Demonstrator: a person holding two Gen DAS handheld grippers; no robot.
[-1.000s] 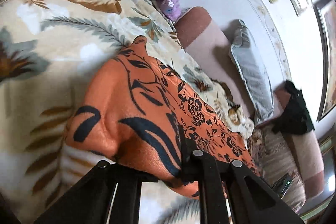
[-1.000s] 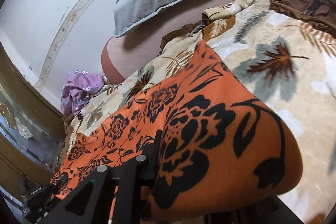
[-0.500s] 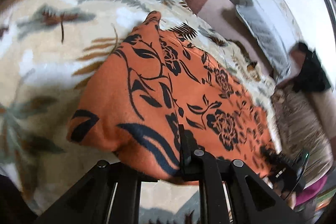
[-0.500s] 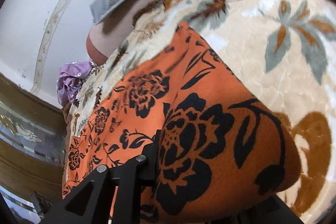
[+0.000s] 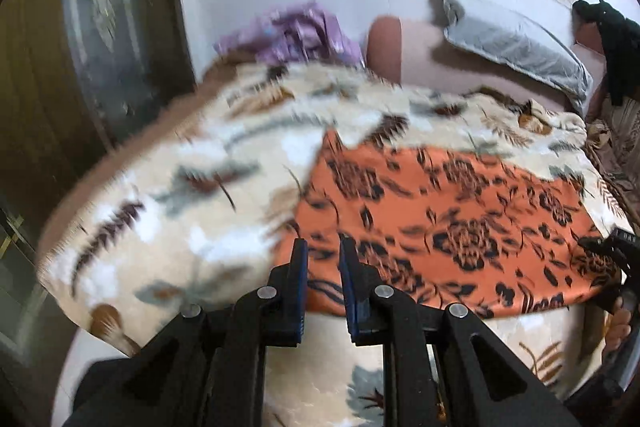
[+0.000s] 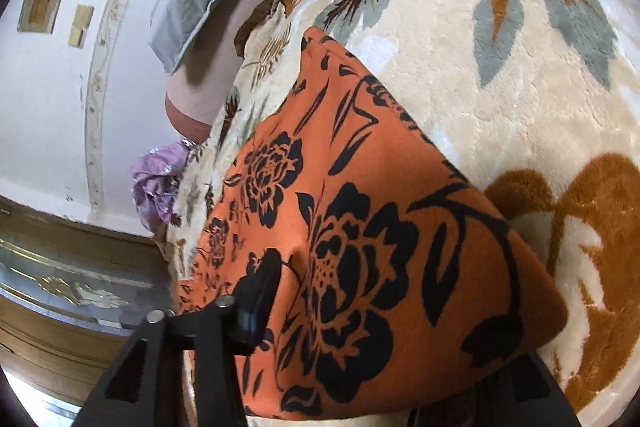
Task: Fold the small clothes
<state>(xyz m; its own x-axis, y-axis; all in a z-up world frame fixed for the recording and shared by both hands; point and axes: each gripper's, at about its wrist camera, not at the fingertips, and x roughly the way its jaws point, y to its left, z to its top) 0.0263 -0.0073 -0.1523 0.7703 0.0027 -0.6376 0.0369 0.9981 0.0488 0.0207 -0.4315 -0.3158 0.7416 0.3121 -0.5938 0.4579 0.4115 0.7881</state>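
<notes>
An orange garment with a black flower print [image 5: 448, 223] lies flat on a cream leaf-patterned blanket [image 5: 192, 211]. My left gripper [image 5: 323, 251] is open and empty, its blue-padded fingers just above the garment's near left edge. In the right wrist view the garment [image 6: 372, 243] fills the middle and drapes over my right gripper [image 6: 276, 291]; only its left finger shows, pressed against the cloth, and the other finger is hidden under the cloth. The right gripper also shows in the left wrist view [image 5: 612, 259], at the garment's right corner.
A crumpled purple garment [image 5: 296, 35] lies at the far edge of the blanket by the wall. A grey pillow [image 5: 516, 47] leans on the pink headboard. Dark clothing [image 5: 616, 39] hangs at the far right. A wooden door [image 5: 60, 67] stands left.
My left gripper has let go of the garment's edge, opened and pulled back. The garment has dropped flat onto the blanket. The right gripper has lowered with its corner.
</notes>
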